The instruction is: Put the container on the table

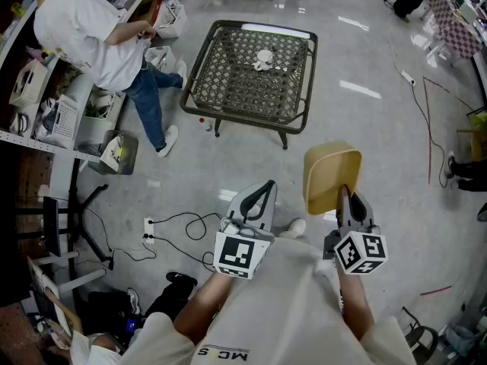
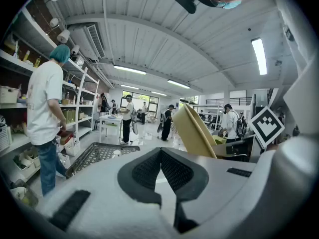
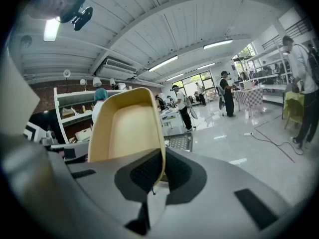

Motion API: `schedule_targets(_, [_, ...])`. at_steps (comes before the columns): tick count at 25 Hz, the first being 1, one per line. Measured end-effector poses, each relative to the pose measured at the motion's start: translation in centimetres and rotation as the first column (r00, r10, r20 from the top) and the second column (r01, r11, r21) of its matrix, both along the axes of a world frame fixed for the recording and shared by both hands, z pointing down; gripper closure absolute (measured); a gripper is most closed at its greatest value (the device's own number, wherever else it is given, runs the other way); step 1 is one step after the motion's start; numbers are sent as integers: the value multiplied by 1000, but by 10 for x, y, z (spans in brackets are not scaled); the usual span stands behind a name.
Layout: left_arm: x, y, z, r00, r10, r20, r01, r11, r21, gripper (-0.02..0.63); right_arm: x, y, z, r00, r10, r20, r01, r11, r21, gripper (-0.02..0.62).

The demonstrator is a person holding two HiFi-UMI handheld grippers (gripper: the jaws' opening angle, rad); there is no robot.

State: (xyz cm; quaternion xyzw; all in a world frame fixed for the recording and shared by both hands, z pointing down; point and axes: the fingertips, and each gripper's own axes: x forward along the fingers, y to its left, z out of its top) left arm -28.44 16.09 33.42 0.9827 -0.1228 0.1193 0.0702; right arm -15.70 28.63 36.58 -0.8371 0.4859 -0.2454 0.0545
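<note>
Left gripper (image 1: 262, 192): pale grey moulded shell, rounded, narrowing toward the far end. Right gripper (image 1: 345, 196): same build and colour.

Each carries a cube with black-and-white square markers at its near end: left cube (image 1: 242, 254), right cube (image 1: 360, 252).

Jaw pads (image 2: 147, 171) are dark grey with a mesh texture, and the right gripper's pads (image 3: 177, 172) match them.

The person wears an off-white short-sleeved T-shirt (image 1: 281, 310) with dark lettering (image 1: 223, 353).

Glossy grey floor (image 1: 365, 128), white shelving (image 2: 75, 91) at left, strip lights (image 2: 259, 56) overhead.
</note>
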Motion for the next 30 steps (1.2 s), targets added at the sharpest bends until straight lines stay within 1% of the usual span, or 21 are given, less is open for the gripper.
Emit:
schedule_targets(3, [18, 26, 2, 1000, -9, -2, 9, 1000, 9, 583, 19, 14, -6, 1000, -1, -21, 1, 1000, 25, 574])
schedule_targets(7, [35, 51, 0, 1000, -22, 0, 22, 999, 27, 583, 35, 32, -9, 1000, -15, -22, 16, 998, 59, 574])
schedule_targets(11, [47, 82, 2, 999, -37, 7, 37, 999, 21, 583, 48, 62, -2, 999, -36, -3, 36, 998, 45, 574])
schedule_targets(14, [54, 95, 2, 998, -61, 11, 61, 998, 21, 583, 54, 75, 4, 999, -43, 27, 42, 998, 45, 574])
schedule_targets(18, [73, 122, 8, 998, -61, 5, 61, 998, 10, 583, 67, 102, 8, 999, -49, 20, 48, 998, 48, 574])
schedule_targets(22, [79, 127, 8, 999, -46, 23, 45, 999, 18, 583, 72, 106, 10, 999, -49, 23, 48, 998, 46, 574])
schedule_targets(25, [88, 127, 10, 998, -46, 39, 46, 999, 7, 583, 80, 110, 14, 999, -47, 25, 46, 998, 36, 572])
schedule_targets(28, [105, 134, 21, 998, -38, 55, 38, 999, -4, 583, 96, 116, 26, 998, -38, 45, 36, 999, 32, 572])
schedule_targets(30, [119, 129, 26, 998, -34, 61, 33, 999, 11, 583, 110, 109, 32, 998, -38, 53, 36, 999, 35, 573])
